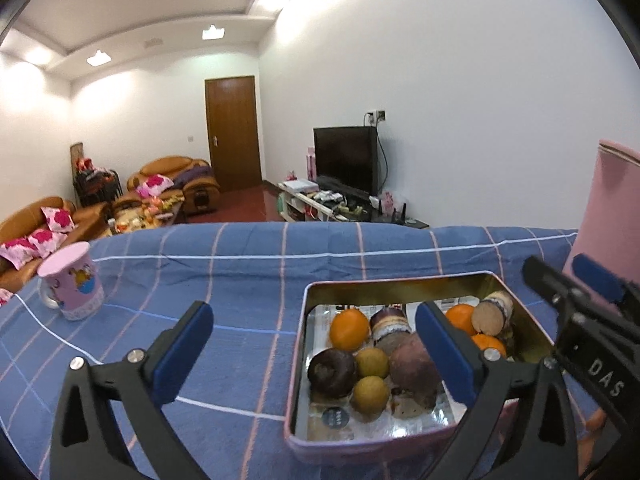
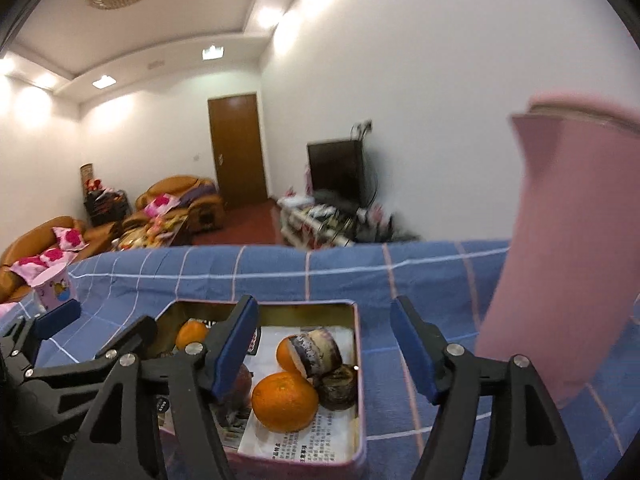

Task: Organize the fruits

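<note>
white walls [image 1: 440, 80] and a stepped white ceiling [image 1: 140, 12] with lit recessed lights [image 1: 98, 58]. brown wooden door [image 1: 234, 134], closed, at the far end. dark red floor [image 1: 256, 204]. orange sofas [image 1: 176, 180] with pink floral cushions [image 1: 154, 184] at left. black tv [image 1: 346, 158] on a cluttered low white stand [image 1: 308, 202] at right.

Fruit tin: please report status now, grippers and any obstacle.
Left gripper open, empty. Right gripper open, empty. Fruit in tin, lid off. Pink lid stands right of tin; nothing blocks.

Shiny metal tin [image 1: 400, 280]; checked cloth [image 1: 240, 280] matt.
</note>
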Demonstrator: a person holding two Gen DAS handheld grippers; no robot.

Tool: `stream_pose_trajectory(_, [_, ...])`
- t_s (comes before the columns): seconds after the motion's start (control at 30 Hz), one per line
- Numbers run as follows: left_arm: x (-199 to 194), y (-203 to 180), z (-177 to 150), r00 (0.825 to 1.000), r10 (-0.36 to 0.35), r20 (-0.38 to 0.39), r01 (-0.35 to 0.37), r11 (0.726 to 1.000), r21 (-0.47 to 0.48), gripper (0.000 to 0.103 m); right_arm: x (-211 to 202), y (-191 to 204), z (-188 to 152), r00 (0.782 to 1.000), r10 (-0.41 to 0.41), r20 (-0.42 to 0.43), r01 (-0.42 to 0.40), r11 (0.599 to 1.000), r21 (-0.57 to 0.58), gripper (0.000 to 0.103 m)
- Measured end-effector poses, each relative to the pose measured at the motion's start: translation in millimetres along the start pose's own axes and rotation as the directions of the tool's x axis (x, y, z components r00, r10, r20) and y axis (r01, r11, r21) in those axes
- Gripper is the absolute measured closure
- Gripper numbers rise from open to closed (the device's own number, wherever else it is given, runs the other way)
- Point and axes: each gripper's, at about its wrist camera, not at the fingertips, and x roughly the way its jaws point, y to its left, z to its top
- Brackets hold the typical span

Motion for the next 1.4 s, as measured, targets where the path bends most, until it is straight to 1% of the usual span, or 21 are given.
stream_pose_trajectory(0.1, [-13.3,3.7,-3.7,1.0,0.002,0.03,-0.002,1.0,0.0,0.0,-18.0,2.5,-2.9,0.998,-0.026,0.049,0.026,1.0,0.004,0.027])
stream_pose_trajectory(0.2, [-24.0,7.0,-7.4,0.998,0.01,0.055,-0.01,1.0,-0.003,0.0,-34.5,3.5,-4.3,0.995,-0.037,0.092,0.037,0.999,0.007,0.026])
stream_pose_trajectory(0.43, [-37.3,12.1,-12.7,0.996,0.026,0.081,-0.025,1.0,-0.017,0.0,-56.1,10.3,-10.5,0.99,-0.053,0.129,0.053,0.999,-0.002,0.026])
stream_pose_trajectory(0.7, [-39.3,12.3,-13.6,0.996,0.028,0.083,-0.027,1.0,-0.01,0.0,-58.7,5.5,-11.0,0.989,-0.068,0.135,0.066,0.998,0.02,0.026])
stream_pose_trajectory(1.4, [-39.4,12.0,-13.4,0.996,0.028,0.081,-0.027,1.0,-0.01,0.0,-59.6,6.7,-11.3,0.987,-0.083,0.138,0.082,0.996,0.017,0.026])
